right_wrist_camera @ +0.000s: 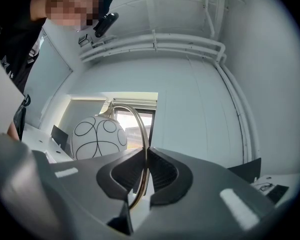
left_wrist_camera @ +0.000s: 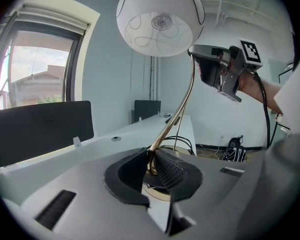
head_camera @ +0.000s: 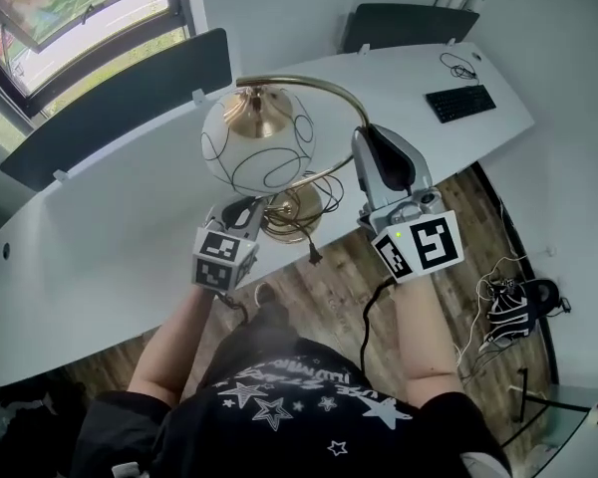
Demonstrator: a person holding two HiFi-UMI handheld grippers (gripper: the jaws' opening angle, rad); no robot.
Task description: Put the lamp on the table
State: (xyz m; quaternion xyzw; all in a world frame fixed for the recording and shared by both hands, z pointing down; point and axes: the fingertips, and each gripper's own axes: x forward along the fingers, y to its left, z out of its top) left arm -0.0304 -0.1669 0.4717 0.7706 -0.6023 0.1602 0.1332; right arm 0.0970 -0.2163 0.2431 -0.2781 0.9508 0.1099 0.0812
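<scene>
Left gripper [head_camera: 245, 210] pinching thin curved brass stem [head_camera: 309, 82] of lamp [head_camera: 259, 139] (white glass globe shade, black looping lines), low, just above round brass base [head_camera: 297, 209]. Right gripper [head_camera: 375, 139] clamping same stem higher on arc. Lamp hanging upright at near edge of long white desk [head_camera: 100, 227]; base-to-desk contact unclear. Black cord [head_camera: 311, 245] dangling below desk edge.

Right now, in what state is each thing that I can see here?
Lamp: upright, unlit, held in both grippers.
Left gripper: shut on the lamp stem, near the base.
Right gripper: shut on the stem, higher up.
Plug: unplugged, hanging past the table edge.
Keyboard: flat on the table.
</scene>
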